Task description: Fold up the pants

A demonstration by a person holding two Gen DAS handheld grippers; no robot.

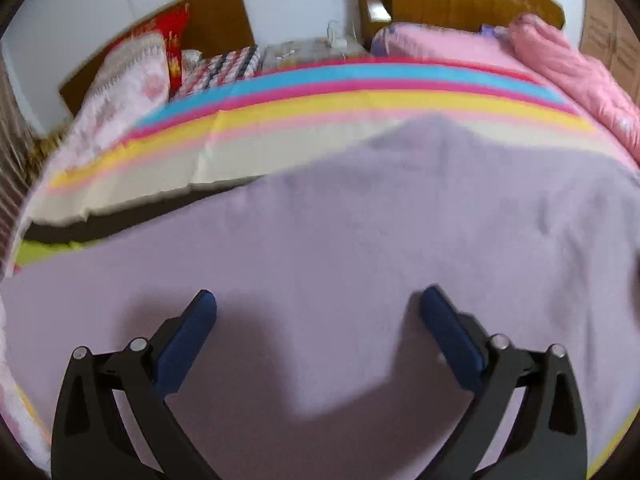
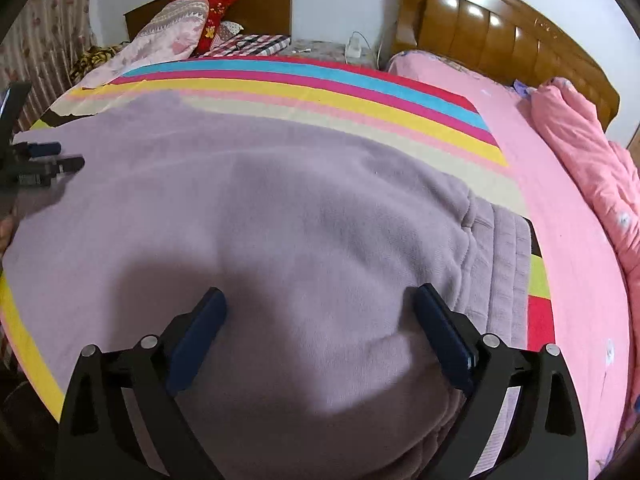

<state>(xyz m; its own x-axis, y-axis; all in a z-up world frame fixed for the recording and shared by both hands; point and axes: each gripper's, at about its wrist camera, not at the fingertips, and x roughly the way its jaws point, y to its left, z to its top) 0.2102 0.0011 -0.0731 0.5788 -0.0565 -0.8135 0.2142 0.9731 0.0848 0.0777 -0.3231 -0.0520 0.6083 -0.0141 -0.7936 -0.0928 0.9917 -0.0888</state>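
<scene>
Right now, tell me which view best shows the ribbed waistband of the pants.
The right wrist view: the ribbed waistband lies in focus beyond the right gripper, whose jaws stand open with nothing gripped. The left wrist view shows only blurred plain lilac fabric of the pants, with no waistband visible.

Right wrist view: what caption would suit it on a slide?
Open right gripper poised over lilac fleece pants spread on a striped bedsheet, with the left gripper at the far edge.
</scene>
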